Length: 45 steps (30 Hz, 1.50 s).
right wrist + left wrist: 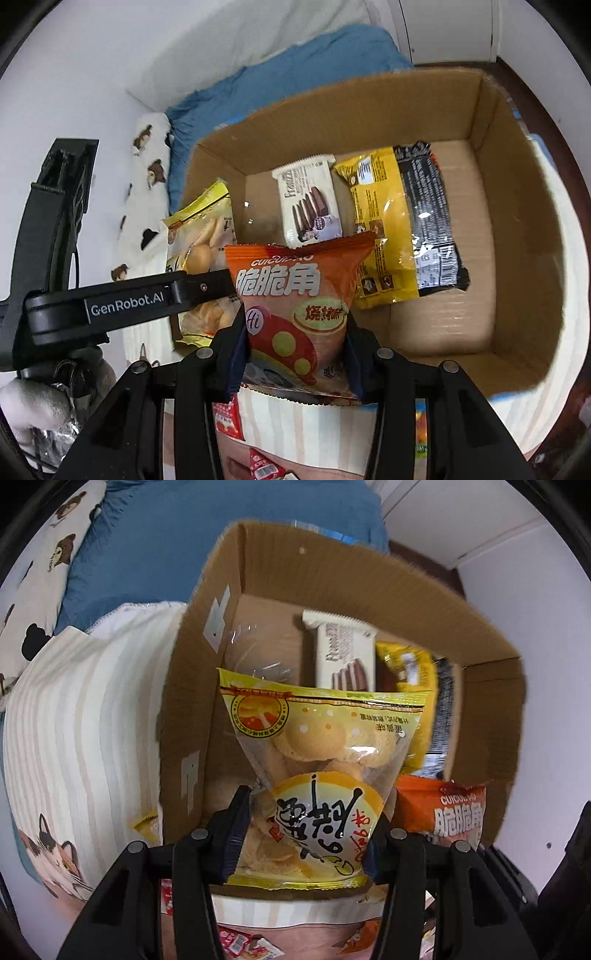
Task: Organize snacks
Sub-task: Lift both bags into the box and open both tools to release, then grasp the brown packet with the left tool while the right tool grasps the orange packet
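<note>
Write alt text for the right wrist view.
The right tool grips an orange snack bag above an open cardboard box holding a white wafer pack and a yellow-black packet; the left tool's yellow biscuit bag hangs beside it.

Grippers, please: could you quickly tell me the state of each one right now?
Left gripper: closed on the yellow biscuit bag.
Right gripper: closed on the orange snack bag.

Even indoor light, fisheye warp, motion blur
</note>
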### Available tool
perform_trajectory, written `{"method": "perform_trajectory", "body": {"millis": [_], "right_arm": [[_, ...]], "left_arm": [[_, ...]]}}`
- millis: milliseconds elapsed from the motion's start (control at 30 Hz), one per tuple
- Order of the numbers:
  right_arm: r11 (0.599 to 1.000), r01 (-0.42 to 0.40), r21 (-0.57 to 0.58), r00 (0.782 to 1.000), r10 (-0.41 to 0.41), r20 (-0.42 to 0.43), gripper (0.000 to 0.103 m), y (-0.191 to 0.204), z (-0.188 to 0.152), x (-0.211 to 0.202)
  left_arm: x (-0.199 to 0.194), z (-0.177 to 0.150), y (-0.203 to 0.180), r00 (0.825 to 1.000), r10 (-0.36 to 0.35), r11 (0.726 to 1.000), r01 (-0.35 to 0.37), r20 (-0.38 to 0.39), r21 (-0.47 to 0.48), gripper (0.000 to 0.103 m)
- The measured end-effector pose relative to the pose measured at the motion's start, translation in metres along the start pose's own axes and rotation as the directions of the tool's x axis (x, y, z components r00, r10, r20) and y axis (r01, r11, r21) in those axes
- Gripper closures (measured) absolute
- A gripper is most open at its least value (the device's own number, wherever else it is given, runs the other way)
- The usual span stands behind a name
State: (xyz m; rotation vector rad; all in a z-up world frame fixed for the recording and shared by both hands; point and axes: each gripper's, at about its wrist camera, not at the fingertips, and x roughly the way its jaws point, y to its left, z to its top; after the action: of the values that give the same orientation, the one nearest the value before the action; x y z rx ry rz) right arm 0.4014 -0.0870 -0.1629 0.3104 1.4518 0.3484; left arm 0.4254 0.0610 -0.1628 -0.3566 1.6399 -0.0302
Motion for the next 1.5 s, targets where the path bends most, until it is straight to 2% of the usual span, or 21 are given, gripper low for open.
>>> {"method": "perform_trajectory", "body": {"millis": [200, 367, 400, 433, 467, 500, 533, 567, 600, 767, 967, 1067, 1200, 1300, 1500], "right_arm": [[1.000, 0.013, 0.017, 0.998, -0.012, -0.056, 0.056, -0.010, 0.009, 0.030], [0.999, -0.002, 0.041, 0.997, 0.006, -0.080, 0.055, -0.017, 0.012, 0.046], [0.998, 0.000, 0.057, 0.995, 0.006, -0.095, 0.050, -0.020, 0.014, 0.049], [0.997, -0.005, 0.071, 0.994, 0.013, -0.113, 0.030, -0.023, 0.014, 0.052], [0.997, 0.009, 0.071, 0.992, 0.000, -0.128, 0.022, -0.024, 0.014, 0.055], [0.998, 0.028, 0.056, 0.991, -0.020, -0.132, 0.011, -0.025, 0.014, 0.056], [0.998, 0.046, 0.039, 0.990, -0.040, -0.133, 0.010, -0.025, 0.014, 0.056], [0.998, 0.063, 0.031, 0.989, -0.058, -0.135, 0.010, -0.026, 0.014, 0.056], [0.997, 0.078, 0.025, 0.988, -0.074, -0.136, 0.010, -0.027, 0.014, 0.055], [0.994, 0.109, 0.015, 0.987, -0.107, -0.123, 0.007, -0.034, 0.015, 0.046], [0.988, 0.152, -0.025, 0.986, -0.153, -0.073, 0.007, -0.036, 0.002, 0.025], [0.985, 0.169, -0.031, 0.985, -0.170, -0.035, 0.007, -0.041, -0.006, 0.010], [0.979, 0.200, -0.031, 0.980, -0.199, 0.032, 0.007, -0.046, -0.018, -0.015], [0.975, 0.220, -0.032, 0.973, -0.217, 0.086, 0.007, -0.049, -0.026, -0.034], [0.963, 0.265, -0.049, 0.945, -0.250, 0.210, 0.007, -0.037, -0.053, -0.069]], "left_arm": [[0.021, 0.009, 0.002, 0.998, 0.024, 1.000, -0.025, -0.054, -0.016, 0.054], [0.040, 0.007, 0.001, 0.995, 0.040, 0.999, -0.040, -0.094, 0.008, 0.054], [0.041, 0.006, -0.001, 0.994, 0.041, 0.999, -0.040, -0.100, 0.011, 0.053], [0.042, 0.006, -0.002, 0.995, 0.034, 0.999, -0.033, -0.097, 0.012, 0.051], [0.041, 0.006, -0.002, 0.996, 0.020, 1.000, -0.019, -0.085, 0.010, 0.045], [0.039, 0.005, -0.002, 0.997, 0.018, 1.000, -0.017, -0.069, 0.013, 0.032], [0.036, 0.004, -0.002, 0.999, 0.028, 0.999, -0.027, -0.046, 0.021, 0.023], [0.034, 0.003, -0.003, 0.999, 0.033, 0.999, -0.032, -0.031, 0.026, 0.010], [0.031, 0.002, -0.004, 0.999, 0.037, 0.999, -0.036, -0.016, 0.030, 0.008], [0.028, -0.005, -0.007, 0.999, 0.046, 0.998, -0.046, 0.002, 0.046, 0.008], [0.007, -0.023, -0.014, 0.994, 0.064, 0.994, -0.072, 0.088, 0.084, 0.008], [-0.008, -0.034, -0.018, 0.984, 0.069, 0.992, -0.084, 0.164, 0.092, 0.008], [-0.030, -0.052, -0.018, 0.961, 0.080, 0.989, -0.109, 0.264, 0.098, 0.008], [-0.044, -0.067, -0.020, 0.942, 0.083, 0.987, -0.124, 0.325, 0.105, 0.008], [-0.067, -0.104, -0.023, 0.896, 0.085, 0.980, -0.154, 0.437, 0.124, 0.008]]}}
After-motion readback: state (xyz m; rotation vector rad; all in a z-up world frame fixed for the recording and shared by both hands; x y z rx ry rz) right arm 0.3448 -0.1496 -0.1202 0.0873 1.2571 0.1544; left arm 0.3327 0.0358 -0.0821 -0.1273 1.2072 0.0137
